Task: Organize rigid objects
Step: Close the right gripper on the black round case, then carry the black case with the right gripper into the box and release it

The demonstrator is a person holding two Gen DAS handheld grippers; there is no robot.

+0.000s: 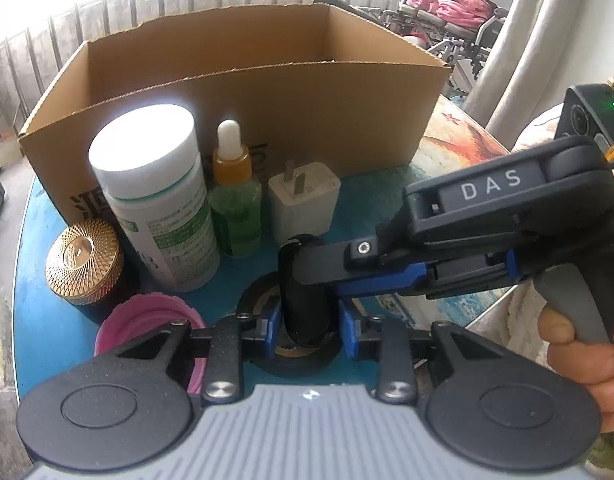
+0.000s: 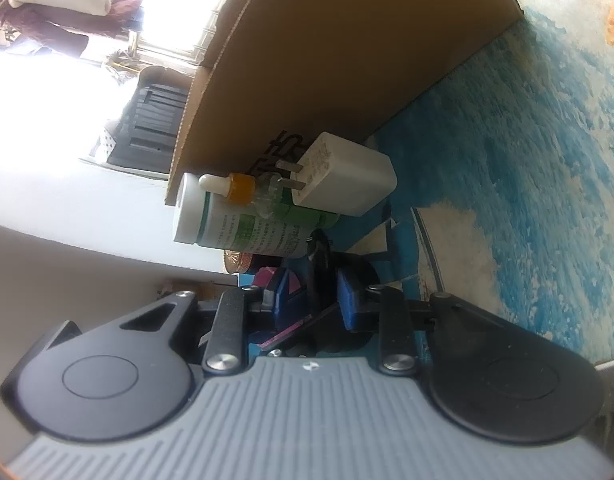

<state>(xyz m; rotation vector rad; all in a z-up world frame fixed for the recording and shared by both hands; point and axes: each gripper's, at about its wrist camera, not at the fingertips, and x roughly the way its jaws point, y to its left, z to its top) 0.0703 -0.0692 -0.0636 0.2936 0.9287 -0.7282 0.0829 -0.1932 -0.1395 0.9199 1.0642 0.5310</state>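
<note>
Now both grippers' fingers pinching one black cylinder (image 1: pixel 305 300): left gripper (image 1: pixel 309 330) below, right gripper (image 1: pixel 307 256) above.

The cardboard box (image 1: pixel 267 112) is seen as matt, raw brown corrugated paper, while the white bottle (image 1: pixel 155 196) and the charger plug (image 1: pixel 303 204) are shown in smooth plastic. A gold lid (image 1: pixel 83 256) is finished in shiny, finely ribbed metal, and the dropper bottle (image 1: pixel 235 216) is made of clear glossy material.
</note>
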